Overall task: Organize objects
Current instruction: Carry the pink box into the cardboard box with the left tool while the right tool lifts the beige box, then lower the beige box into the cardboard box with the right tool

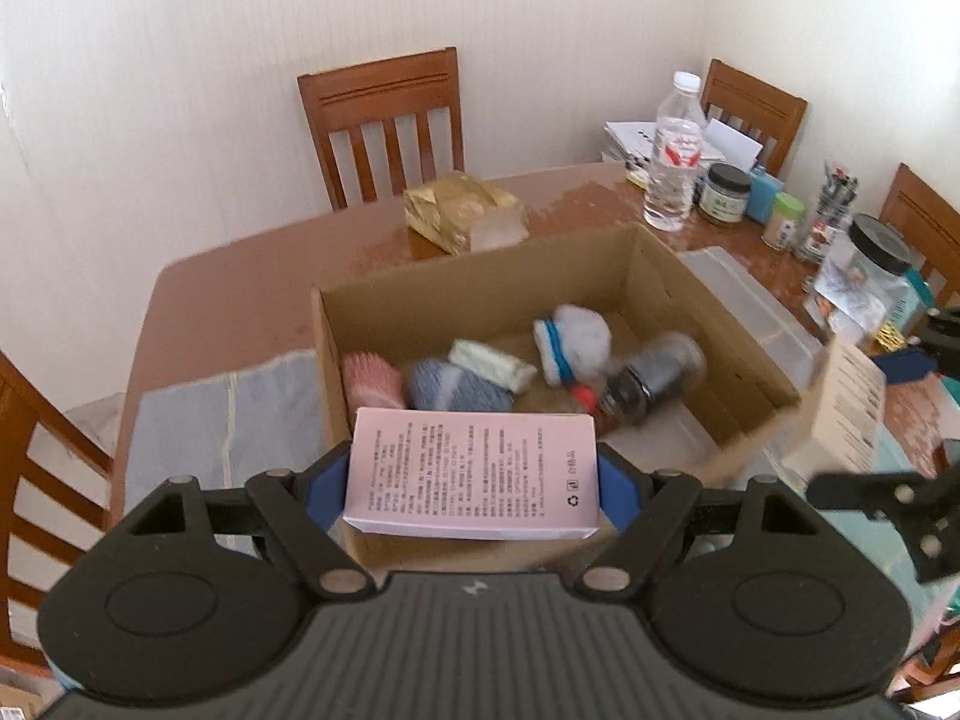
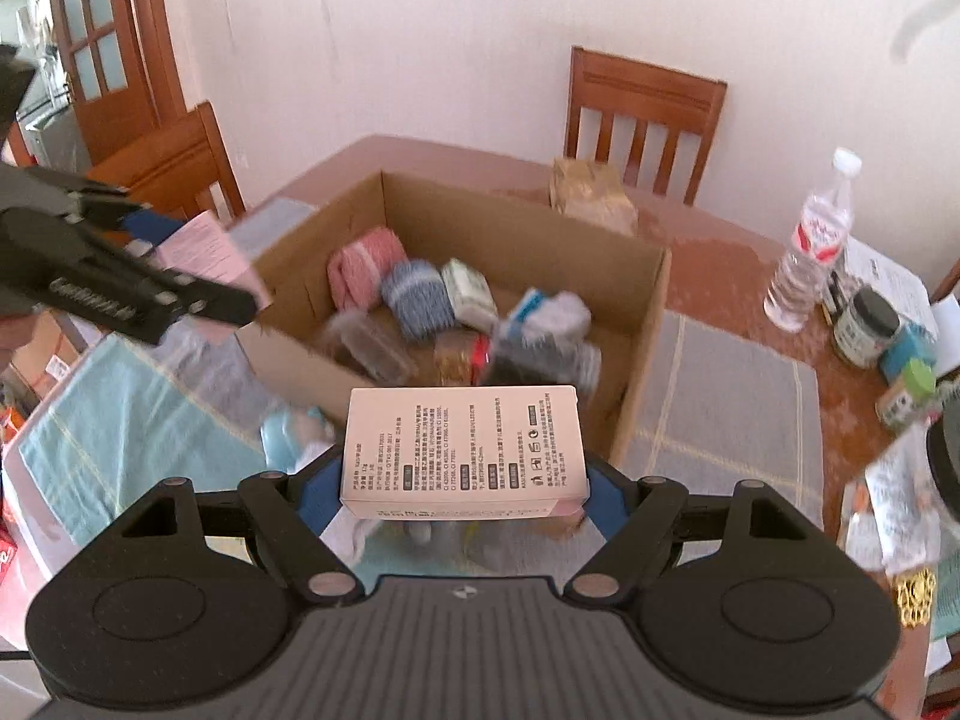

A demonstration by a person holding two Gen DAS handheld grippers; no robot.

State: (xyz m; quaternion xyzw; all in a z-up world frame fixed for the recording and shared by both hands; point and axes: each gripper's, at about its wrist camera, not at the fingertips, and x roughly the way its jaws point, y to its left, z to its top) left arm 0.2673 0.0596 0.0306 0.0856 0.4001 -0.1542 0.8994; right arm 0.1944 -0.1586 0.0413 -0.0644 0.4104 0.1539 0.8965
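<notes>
Through my left wrist camera, my left gripper is closing its blue pads on the two short ends of a pink box, printed side up, and I am holding it level just at the near rim of the open cardboard carton, which is sitting on the brown table. Inside the carton a pink roll, a blue-grey roll, a pale green packet, a white-and-blue bundle and a dark jar lying on its side are crowding the floor. Behind the carton a gold foil packet is resting on the table, and to its far right a clear water bottle is standing upright. At the carton's right corner my other gripper is showing with a beige box. Through my right wrist camera, my right gripper is clamping that beige box by its short ends, jaws spread only as wide as the box, and I am holding it just short of the carton's near wall. At the carton's left corner my left gripper is showing, blurred, with the pink box in it.
</notes>
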